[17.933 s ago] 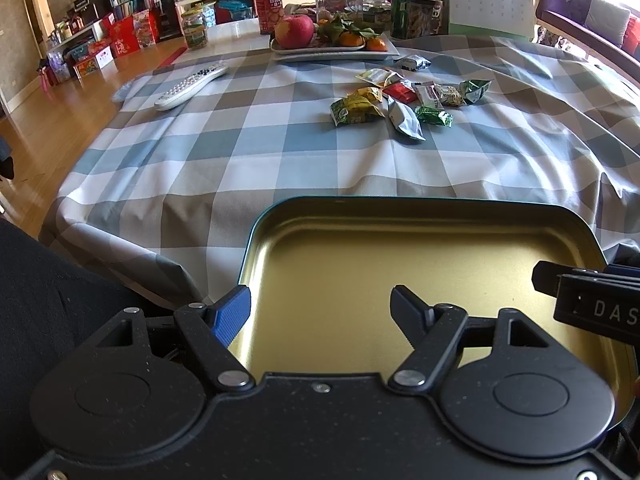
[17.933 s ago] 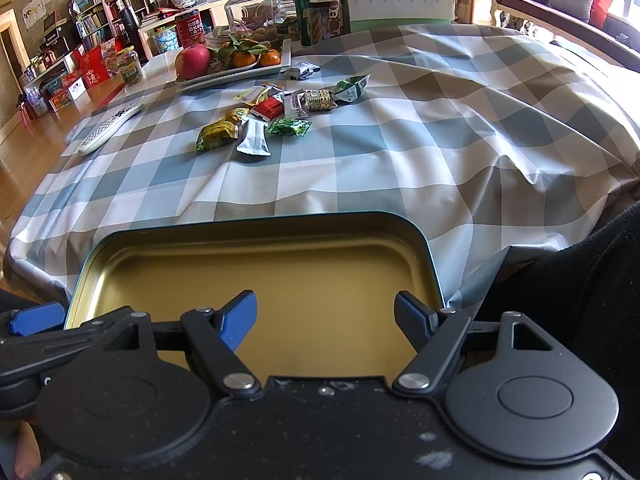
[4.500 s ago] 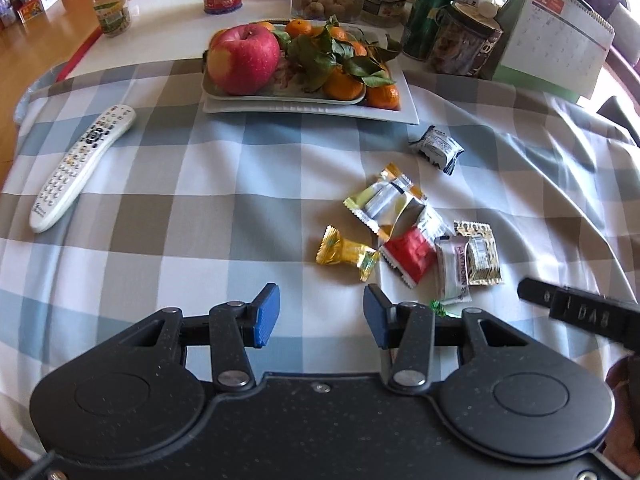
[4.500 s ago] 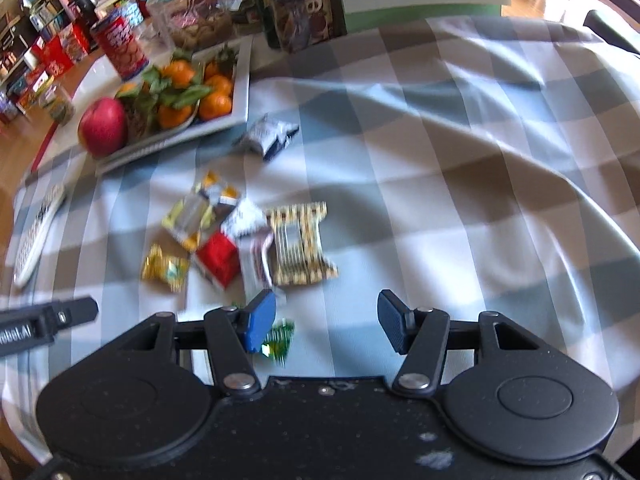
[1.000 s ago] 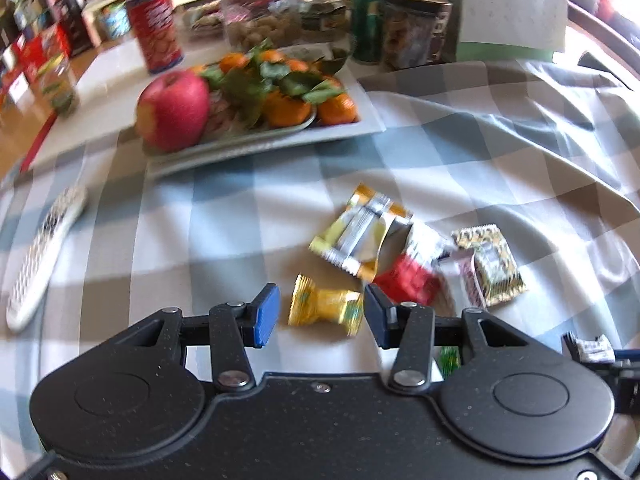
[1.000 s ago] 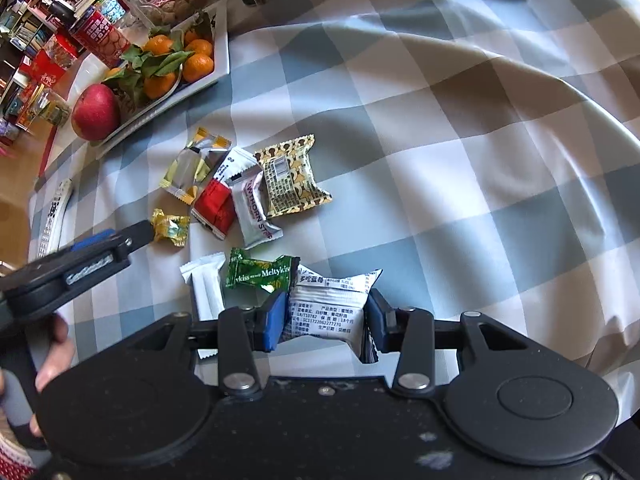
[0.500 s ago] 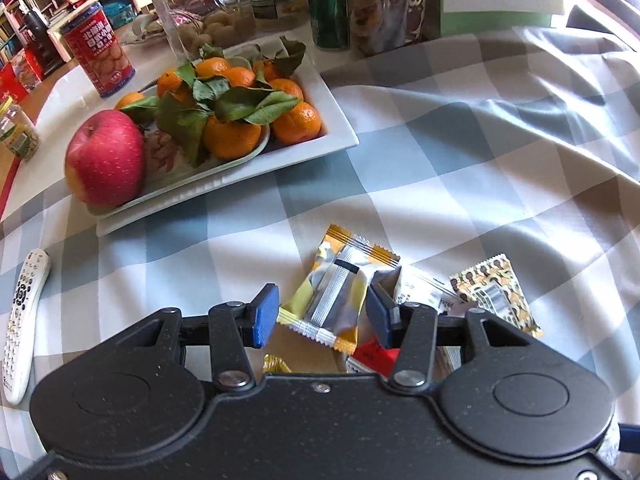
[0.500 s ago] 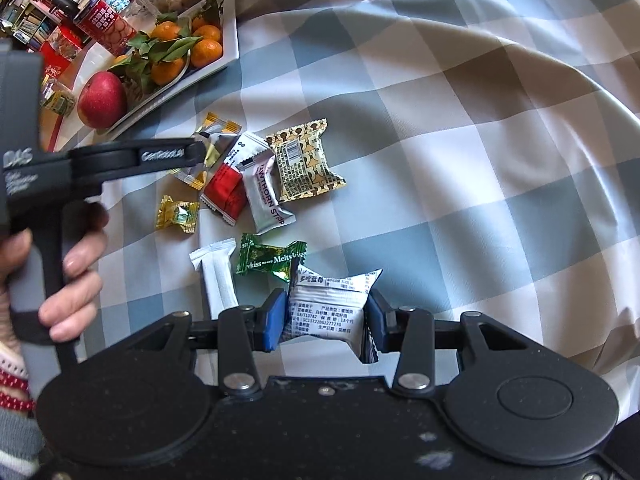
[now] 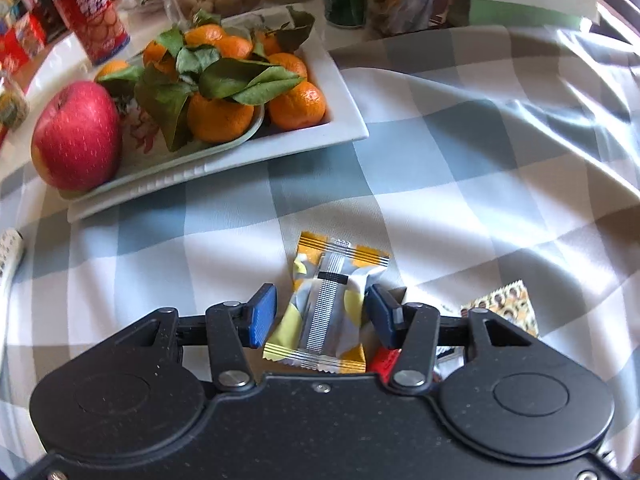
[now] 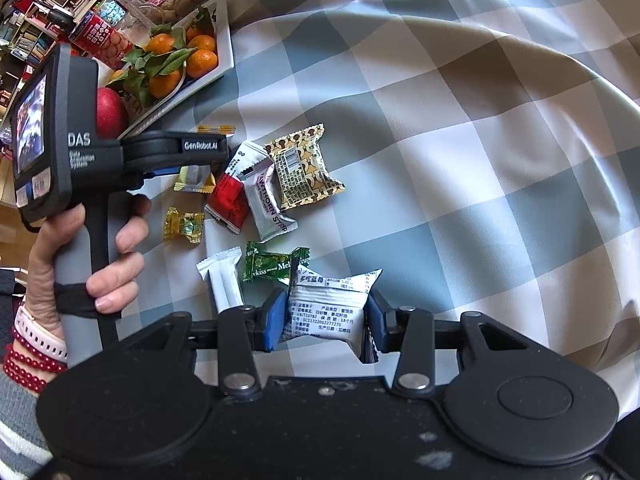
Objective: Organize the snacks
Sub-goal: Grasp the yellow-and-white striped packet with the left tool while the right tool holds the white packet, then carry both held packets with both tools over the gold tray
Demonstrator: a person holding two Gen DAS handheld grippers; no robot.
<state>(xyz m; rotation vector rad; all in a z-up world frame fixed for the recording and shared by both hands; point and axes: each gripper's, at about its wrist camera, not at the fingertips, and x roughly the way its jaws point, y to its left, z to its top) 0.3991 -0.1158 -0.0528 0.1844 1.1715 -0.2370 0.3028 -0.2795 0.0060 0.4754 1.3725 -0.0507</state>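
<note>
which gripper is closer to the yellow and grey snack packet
Left. The left gripper straddles the yellow and grey packet; the right gripper, clamping a white packet, sits further off.

— What can't you make out in the left view?
— The red packet (image 9: 385, 361) is mostly hidden behind the left gripper (image 9: 320, 314). The remote (image 9: 9, 252) is cut off at the edge.
— And the right view?
— The yellow packet (image 10: 195, 176) sits half under the gripper body; the far shelves (image 10: 28, 28) are blurred.

Yellow-grey snack packet (image 9: 328, 304) flat on checked cloth; white printed packet (image 10: 326, 312) upright; other wrapped snacks (image 10: 272, 192) clustered nearby.
</note>
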